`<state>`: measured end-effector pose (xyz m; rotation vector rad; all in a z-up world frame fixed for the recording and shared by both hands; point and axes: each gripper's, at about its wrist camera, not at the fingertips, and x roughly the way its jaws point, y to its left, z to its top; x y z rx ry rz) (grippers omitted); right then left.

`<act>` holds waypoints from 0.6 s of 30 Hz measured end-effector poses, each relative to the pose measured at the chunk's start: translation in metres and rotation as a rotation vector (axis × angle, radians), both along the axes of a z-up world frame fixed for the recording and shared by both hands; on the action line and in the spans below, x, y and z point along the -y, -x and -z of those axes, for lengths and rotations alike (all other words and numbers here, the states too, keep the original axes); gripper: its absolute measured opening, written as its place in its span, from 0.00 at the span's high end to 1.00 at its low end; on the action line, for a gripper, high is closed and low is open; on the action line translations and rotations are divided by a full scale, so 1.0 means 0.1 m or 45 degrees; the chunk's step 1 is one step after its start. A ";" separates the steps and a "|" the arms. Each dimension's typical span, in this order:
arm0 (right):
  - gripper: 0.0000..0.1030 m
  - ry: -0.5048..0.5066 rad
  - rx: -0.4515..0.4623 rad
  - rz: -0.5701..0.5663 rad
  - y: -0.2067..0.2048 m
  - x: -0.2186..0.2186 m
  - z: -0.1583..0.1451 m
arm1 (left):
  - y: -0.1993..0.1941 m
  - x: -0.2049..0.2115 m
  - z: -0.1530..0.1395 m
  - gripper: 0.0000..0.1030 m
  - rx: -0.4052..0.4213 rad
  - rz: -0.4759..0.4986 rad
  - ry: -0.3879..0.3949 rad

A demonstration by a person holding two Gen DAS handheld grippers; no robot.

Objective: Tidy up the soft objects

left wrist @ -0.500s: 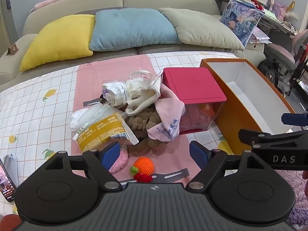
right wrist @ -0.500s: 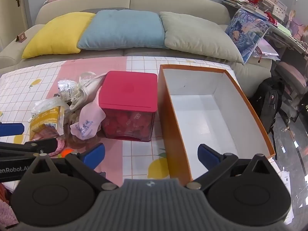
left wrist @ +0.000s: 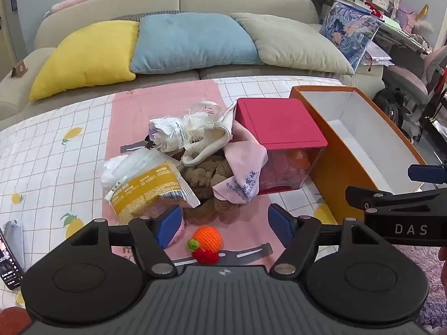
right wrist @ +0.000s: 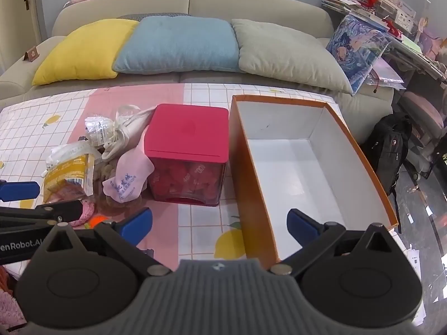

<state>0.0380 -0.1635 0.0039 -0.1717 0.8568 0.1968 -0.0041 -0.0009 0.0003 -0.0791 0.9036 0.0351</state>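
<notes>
Hovering claws: the left claw hangs with its blue pads spread wide and nothing between them; the right claw is likewise released and bare, tilted down over the near end of the orange box.
Crocheted orange: the small knitted orange ball with a red and green bit at its base lies on the pink mat, just in front of the left claw and between its two pads, untouched.
Soft pile: just beyond the ball sit a brown plush toy, a yellow packet, a pink cloth with blue print, a cream bag and crumpled plastic wrap, all heaped together and touching.
Red-lidded box: a lidded see-through box stands right of the pile, the pink cloth leaning on it; red things show inside, not clear what.
Orange box: the open orange box with its white inside stands just beside the red-lidded box, nothing in it.
Room: the checked surface lies bare to the left of the pile; a sofa with yellow, blue and grey cushions runs along the far edge.
</notes>
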 end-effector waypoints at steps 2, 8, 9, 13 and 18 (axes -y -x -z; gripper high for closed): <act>0.03 0.003 0.009 0.006 0.01 0.00 0.00 | 0.01 0.01 -0.01 0.19 0.011 0.003 0.006; 0.03 -0.020 0.023 0.024 0.02 0.02 -0.01 | 0.02 0.03 -0.03 0.19 0.043 0.016 0.029; 0.03 -0.016 0.022 0.028 0.01 0.02 -0.01 | 0.03 0.03 -0.02 0.19 0.044 0.019 0.035; 0.03 -0.033 0.002 0.037 0.00 0.04 0.00 | 0.03 0.03 -0.01 0.19 0.044 0.013 0.040; 0.03 -0.024 0.011 0.051 -0.01 0.05 0.01 | 0.03 0.02 0.00 0.19 0.029 -0.004 0.056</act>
